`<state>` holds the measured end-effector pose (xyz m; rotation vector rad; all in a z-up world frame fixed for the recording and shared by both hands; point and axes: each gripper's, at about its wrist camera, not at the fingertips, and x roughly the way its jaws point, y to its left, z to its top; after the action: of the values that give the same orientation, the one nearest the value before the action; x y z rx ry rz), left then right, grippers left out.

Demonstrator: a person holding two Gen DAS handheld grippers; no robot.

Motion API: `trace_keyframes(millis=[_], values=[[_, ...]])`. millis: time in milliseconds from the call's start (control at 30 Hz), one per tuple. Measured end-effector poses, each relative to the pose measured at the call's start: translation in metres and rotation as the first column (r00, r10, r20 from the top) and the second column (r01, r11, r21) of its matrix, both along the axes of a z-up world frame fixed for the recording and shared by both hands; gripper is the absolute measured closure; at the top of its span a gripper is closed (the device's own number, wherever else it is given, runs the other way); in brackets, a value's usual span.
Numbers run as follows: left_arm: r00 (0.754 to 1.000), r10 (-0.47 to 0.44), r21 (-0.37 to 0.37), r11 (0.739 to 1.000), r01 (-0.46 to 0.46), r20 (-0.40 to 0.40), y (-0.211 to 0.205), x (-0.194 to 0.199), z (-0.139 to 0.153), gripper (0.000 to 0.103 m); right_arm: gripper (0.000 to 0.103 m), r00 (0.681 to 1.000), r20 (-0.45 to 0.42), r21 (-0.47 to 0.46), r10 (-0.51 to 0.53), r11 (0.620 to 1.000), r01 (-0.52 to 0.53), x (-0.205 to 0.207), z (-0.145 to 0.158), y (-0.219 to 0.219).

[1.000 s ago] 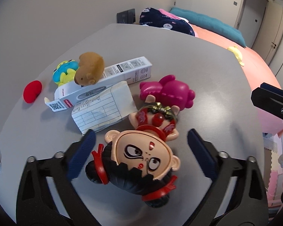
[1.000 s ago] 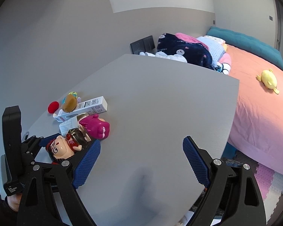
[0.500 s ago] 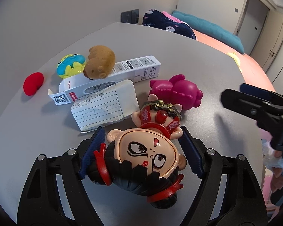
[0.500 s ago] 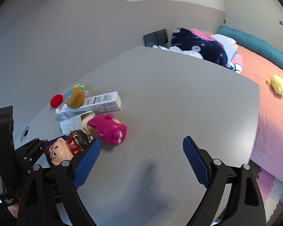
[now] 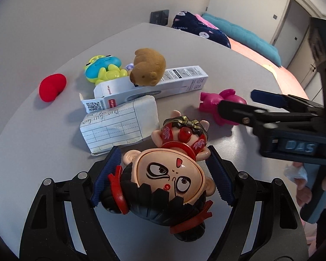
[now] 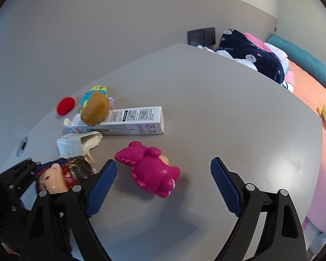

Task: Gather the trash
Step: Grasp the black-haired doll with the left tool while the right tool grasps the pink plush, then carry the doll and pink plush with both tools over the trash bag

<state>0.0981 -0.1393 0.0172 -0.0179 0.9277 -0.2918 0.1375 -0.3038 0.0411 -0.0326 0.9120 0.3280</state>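
Grey desk [image 5: 217,61] filled both views, bed [image 6: 310,91] at upper right. Left gripper [image 5: 163,178] at bottom centre of its frame, blue fingers [image 5: 107,176] clenched on the head of the big-headed doll [image 5: 169,187], pads pressed on both sides. Right gripper [image 6: 163,187] at bottom of its frame, fingers [image 6: 225,187] released and spread wide, pink toy [image 6: 150,171] lying on the desk between them, not touching either pad. Trash sat left of centre: white carton [image 6: 128,121] lying flat with a brown plush [image 6: 95,108] resting on it, paper packet [image 5: 121,124] just in front, touching the carton. Blue-green toy [image 5: 104,69] and red blob [image 5: 52,87] behind, upper left.
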Motion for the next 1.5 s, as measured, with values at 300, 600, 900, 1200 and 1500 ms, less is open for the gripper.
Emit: trace_keyframes(millis=[300, 600, 900, 1200, 1500], values=[[1.000, -0.028, -0.045, 0.999, 0.027, -0.005, 0.007, 0.000, 0.000, 0.026, 0.060, 0.999, -0.042, -0.008, 0.024, 1.000, -0.024, 0.007, -0.013, 0.007], [0.999, -0.044, -0.038, 0.998, 0.044, 0.003, 0.005, -0.004, 0.001, 0.029, 0.060, 0.999, -0.034, 0.022, 0.016, 1.000, -0.016, 0.000, -0.004, -0.001], [0.997, -0.061, 0.003, 0.998, 0.061, 0.051, -0.012, -0.019, 0.011, 0.051, 0.060, 1.000, -0.023, 0.049, 0.005, 0.999, -0.004, -0.011, 0.007, -0.013], [0.995, -0.045, -0.043, 0.998, 0.049, 0.084, -0.017, -0.028, 0.023, 0.051, 0.060, 1.000, -0.012, 0.090, -0.014, 0.996, 0.015, -0.022, 0.017, -0.032], [0.993, -0.075, -0.039, 0.996, 0.078, 0.091, -0.043, -0.037, 0.029, 0.051, 0.060, 0.999, 0.020, 0.105, -0.027, 0.994, 0.025, -0.038, 0.033, -0.057]])
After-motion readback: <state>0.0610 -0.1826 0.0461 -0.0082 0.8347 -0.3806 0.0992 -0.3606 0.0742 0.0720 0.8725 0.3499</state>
